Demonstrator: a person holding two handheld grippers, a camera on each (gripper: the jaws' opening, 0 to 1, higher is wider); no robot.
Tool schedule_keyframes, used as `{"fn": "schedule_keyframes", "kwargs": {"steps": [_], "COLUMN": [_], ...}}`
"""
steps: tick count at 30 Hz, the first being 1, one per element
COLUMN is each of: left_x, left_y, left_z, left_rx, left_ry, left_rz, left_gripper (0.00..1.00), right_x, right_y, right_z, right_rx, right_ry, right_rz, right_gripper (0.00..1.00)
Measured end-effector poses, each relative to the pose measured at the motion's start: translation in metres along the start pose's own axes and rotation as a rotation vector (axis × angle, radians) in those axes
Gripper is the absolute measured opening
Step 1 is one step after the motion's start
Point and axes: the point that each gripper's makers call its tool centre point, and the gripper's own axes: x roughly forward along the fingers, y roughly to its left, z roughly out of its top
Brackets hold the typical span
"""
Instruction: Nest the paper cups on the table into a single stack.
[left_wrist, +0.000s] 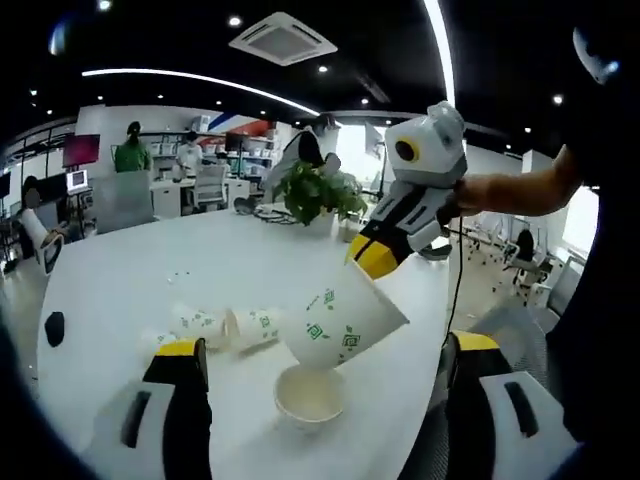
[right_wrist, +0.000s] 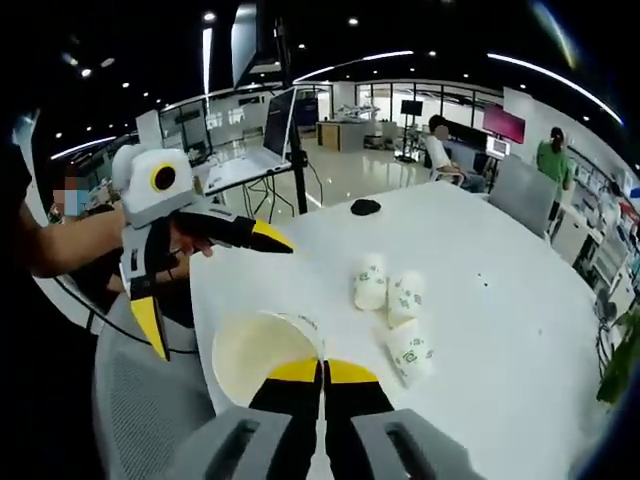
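1. In the left gripper view, the left gripper has its two yellow-tipped jaws spread wide, one rising at 7 o'clock and one at 5 o'clock, with nothing between them.
2. An upright paper cup stands on the white table between those jaws, at about 6 o'clock, its mouth open to the camera.
3. The right gripper enters that view from 2 o'clock, and its yellow tips pinch the rim of a tilted cup with a green print.
4. The tilted cup hangs bottom-down just above the upright cup's mouth; I cannot tell whether they touch.
5. Two lying cups rest on their sides on the table at about 8 o'clock, close together and just beside the tilted cup.
6. A potted plant stands at 12 o'clock, farther across the table.
7. In the right gripper view, the right gripper shows its jaws pressed nearly together at 6 o'clock, clamping the rim of the held cup, whose open inside faces the camera.
8. The left gripper comes in from 9 o'clock, its jaws apart, held by a person's hand.
9. Three cups lie on their sides at about 3 o'clock of the held cup, well apart from it.
10. A small black object sits at 12 o'clock on the table.
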Motion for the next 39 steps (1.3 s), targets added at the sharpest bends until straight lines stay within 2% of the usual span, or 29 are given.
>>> {"fn": "schedule_keyframes", "kwargs": {"steps": [7,17,23,32,39], "left_x": [-0.009,-0.011,-0.013,-0.017,-0.017], "left_y": [0.005,0.002,0.003,0.008,0.007], "left_z": [0.004,-0.016,-0.017,-0.022,-0.028], "left_rx": [0.004,0.071,0.052,0.046,0.047], "left_ry": [-0.042,0.024,0.002,-0.006,0.011], "left_rz": [0.043,0.077,0.087,0.104,0.111], "left_gripper": [0.99,0.99,0.99,0.98,0.95], "right_x": [0.005,0.017,0.029,0.046,0.061], "right_y": [-0.001,-0.004,0.001,0.007,0.012], "right_z": [-0.005,-0.002,-0.006,-0.011,-0.022], "right_rx": [-0.045,-0.043,-0.036,-0.091,-0.121], "right_ry": [0.067,0.119,0.169,0.219,0.277], "right_rz": [0.023,0.076,0.115,0.141,0.159], "right_gripper": [0.0,0.0,0.0,0.0,0.0]}}
